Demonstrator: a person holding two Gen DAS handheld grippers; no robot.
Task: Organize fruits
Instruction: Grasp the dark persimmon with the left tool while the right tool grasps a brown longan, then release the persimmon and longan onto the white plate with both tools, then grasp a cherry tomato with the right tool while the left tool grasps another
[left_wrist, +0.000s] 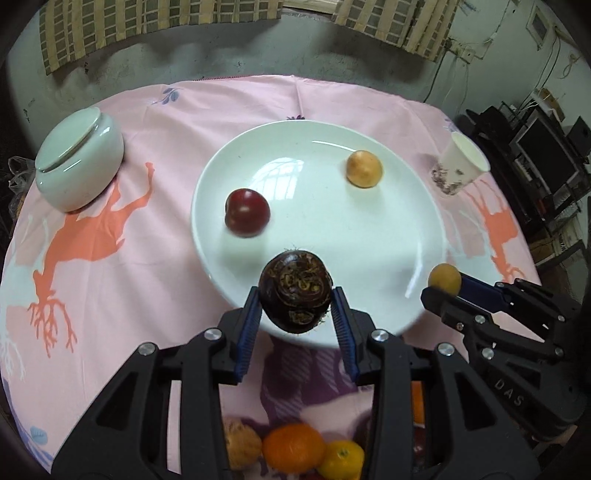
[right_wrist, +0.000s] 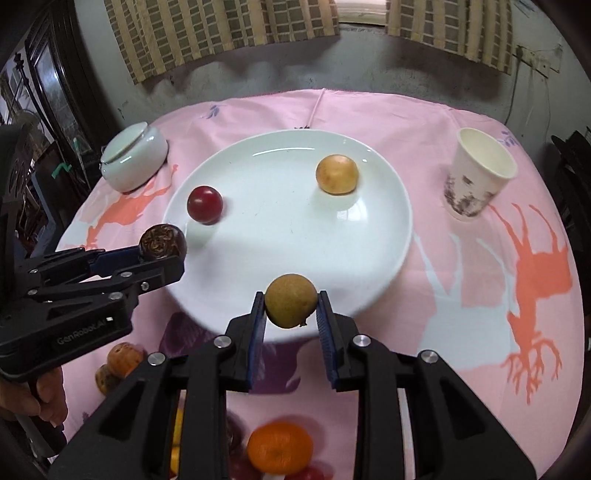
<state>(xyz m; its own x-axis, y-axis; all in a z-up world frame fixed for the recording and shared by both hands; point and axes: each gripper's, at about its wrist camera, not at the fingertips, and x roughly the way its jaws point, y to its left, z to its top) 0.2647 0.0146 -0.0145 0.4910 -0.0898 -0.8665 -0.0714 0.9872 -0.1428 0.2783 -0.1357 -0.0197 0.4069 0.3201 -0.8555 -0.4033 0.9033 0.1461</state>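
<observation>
My left gripper (left_wrist: 295, 306) has its fingers closed on a dark purple fruit (left_wrist: 294, 291) above the near rim of the white plate (left_wrist: 332, 236). My right gripper (right_wrist: 291, 314) clamps a yellow-brown fruit (right_wrist: 291, 305) over the same rim. A red plum (right_wrist: 205, 199) and a tan fruit (right_wrist: 337, 174) sit on the plate, well apart.

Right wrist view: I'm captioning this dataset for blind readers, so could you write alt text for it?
The right gripper holds a yellow-brown fruit in its jaws over the near rim of a white plate, which carries a red fruit and a tan fruit. At left, the left gripper holds a dark fruit at the plate's edge.
</observation>
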